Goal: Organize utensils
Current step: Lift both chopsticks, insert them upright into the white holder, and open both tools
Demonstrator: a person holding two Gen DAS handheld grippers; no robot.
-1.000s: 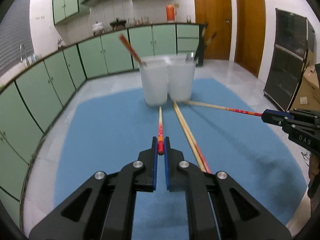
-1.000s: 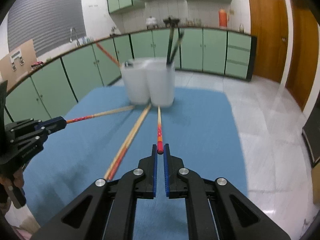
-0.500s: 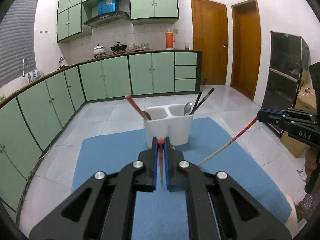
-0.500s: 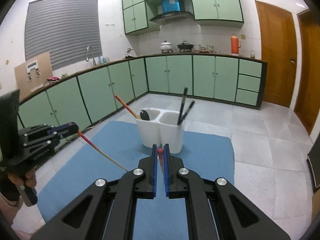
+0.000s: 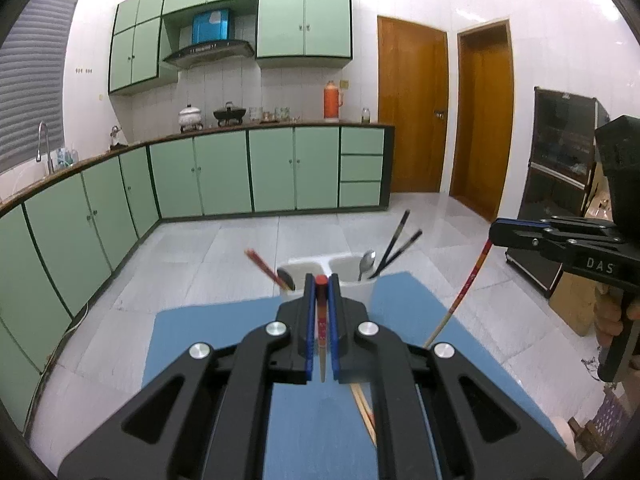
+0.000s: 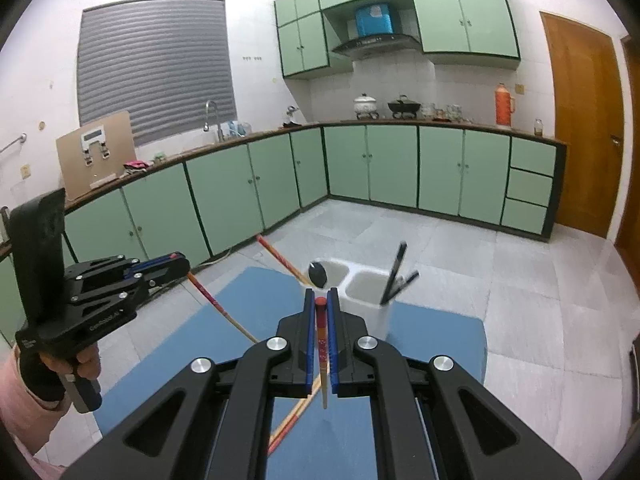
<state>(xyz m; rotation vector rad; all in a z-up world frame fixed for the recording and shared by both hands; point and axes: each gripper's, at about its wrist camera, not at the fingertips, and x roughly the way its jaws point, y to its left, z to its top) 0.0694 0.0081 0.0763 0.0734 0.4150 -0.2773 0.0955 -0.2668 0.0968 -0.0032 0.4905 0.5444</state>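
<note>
Over the last second the blue mat (image 5: 224, 340) has dropped away beneath both cameras and the kitchen floor and cabinets have come into view: the person has lifted both tools well clear of it. The white two-cup holder (image 6: 372, 316) now stands below and just ahead, where before it rose above the fingers. It holds a red chopstick and a dark spoon in one cup, black chopsticks and a metal spoon in the other. Two more chopsticks (image 6: 290, 426) lie on the mat.

The left gripper (image 5: 321, 284) is clamped on a red-tipped chopstick (image 5: 321, 320), which hangs down between its jaws. The right gripper (image 6: 320, 306) pinches its own chopstick (image 6: 322, 352) the same way. Both sticks look ready to be carried over the holder and dropped in.
</note>
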